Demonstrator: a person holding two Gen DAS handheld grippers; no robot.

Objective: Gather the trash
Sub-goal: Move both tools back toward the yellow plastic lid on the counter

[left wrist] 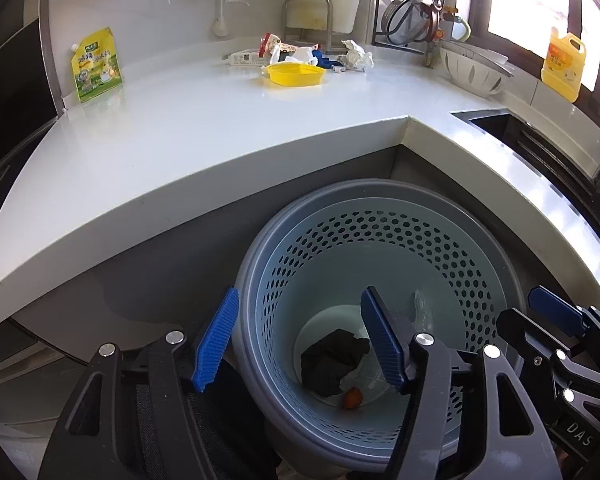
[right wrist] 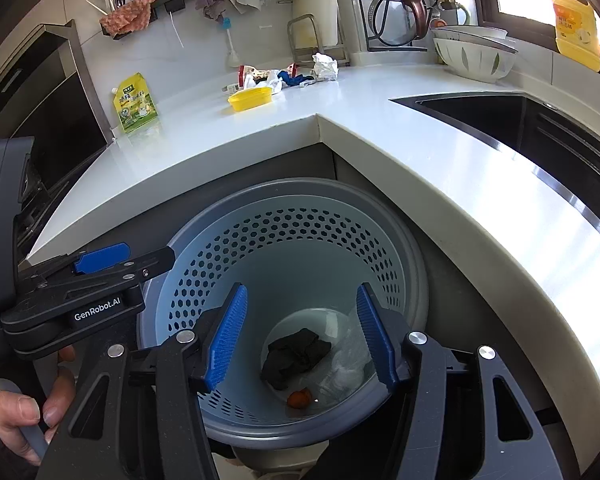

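Note:
A grey trash bin point(left wrist: 340, 192) point(right wrist: 228, 204) with a perforated pale-blue liner stands below the counter's corner. At its bottom lie a crumpled black piece point(left wrist: 332, 364) point(right wrist: 296, 354), a small orange scrap point(left wrist: 352, 398) point(right wrist: 299, 399) and clear plastic point(left wrist: 422, 312) point(right wrist: 348, 360). My left gripper point(left wrist: 300, 294) hangs open over the bin's left side, nothing between its pads. My right gripper point(right wrist: 301, 289) is open above the bin's middle, also empty. On the counter's far side sits a trash pile: a yellow tray point(left wrist: 296, 74) point(right wrist: 250, 99), wrappers point(left wrist: 272, 46), a blue item point(left wrist: 324, 60) and crumpled paper point(left wrist: 356, 56) point(right wrist: 325, 66).
A yellow-green pouch point(left wrist: 98, 66) leans on the back wall at left. A dark sink point(right wrist: 500, 120) is set into the counter at right, with a white colander bowl point(left wrist: 476, 70), a dish rack and a yellow bottle point(left wrist: 562, 66) behind it. A hand point(right wrist: 20, 412) holds the left gripper's handle.

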